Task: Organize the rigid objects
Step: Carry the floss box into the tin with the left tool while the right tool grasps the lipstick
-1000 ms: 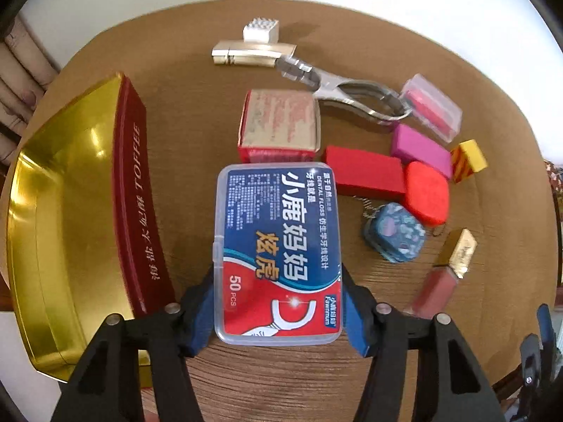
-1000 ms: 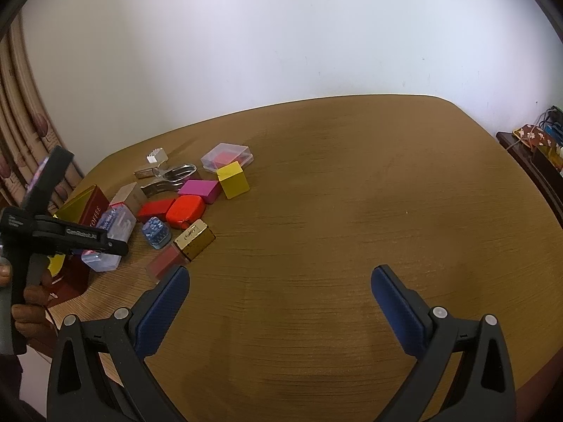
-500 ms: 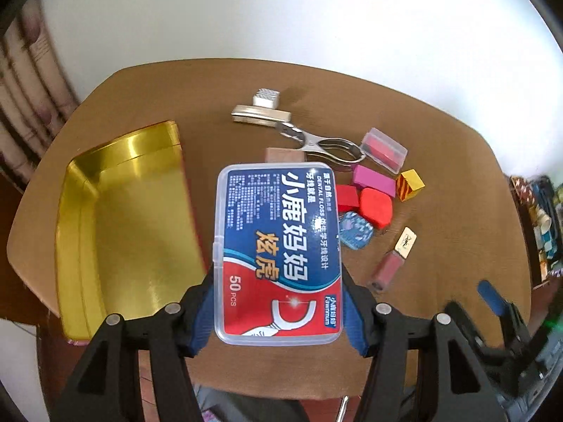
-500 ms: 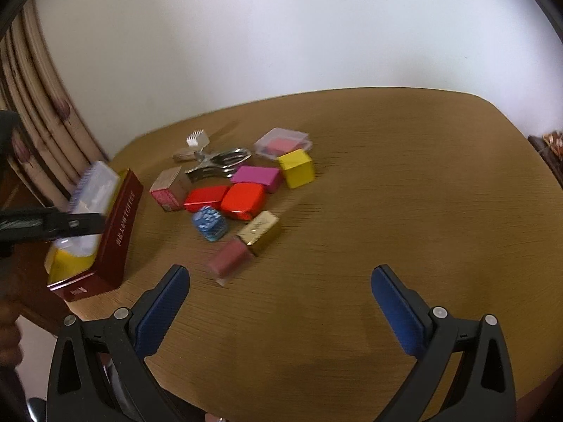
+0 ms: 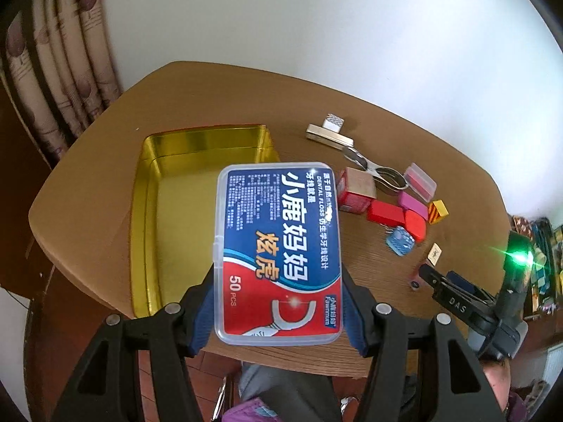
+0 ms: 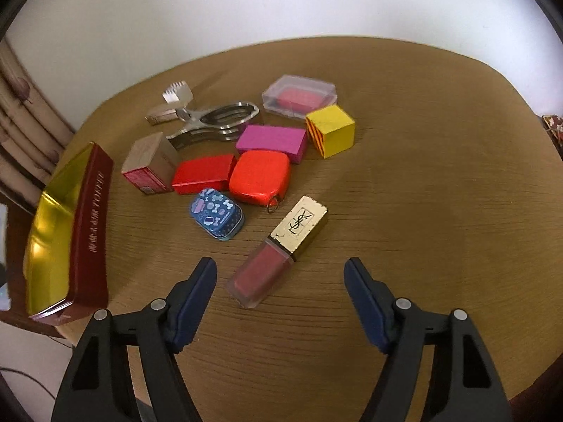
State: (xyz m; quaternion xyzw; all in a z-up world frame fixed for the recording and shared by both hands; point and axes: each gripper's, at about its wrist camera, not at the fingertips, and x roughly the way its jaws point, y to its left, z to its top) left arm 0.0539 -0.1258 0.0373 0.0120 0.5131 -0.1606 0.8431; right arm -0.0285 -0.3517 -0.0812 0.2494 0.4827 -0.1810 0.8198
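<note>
**Floss box lifted toward the tin, lipstick next in line**

Now the floss box is pinched by its long sides in the left hand-held gripper, held flat with its label up, above the near edge of the desk and just beside the open gold tin. Gripping it across the narrow width probably lets it go down flat into the tin, which looks empty and is the likely home for the loose things.

The right hand-held gripper points down at the lipstick, which lies on the desk just ahead of the blue pads. Its jaws are closing, but nothing is between them yet and they touch nothing.

Beyond the lipstick the rest sits clustered: a small blue tin, an orange case, a red block, a pink block, a yellow cube, a clear box and a metal clip. Packed that close, each pick from the cluster risks nudging a neighbour.
</note>
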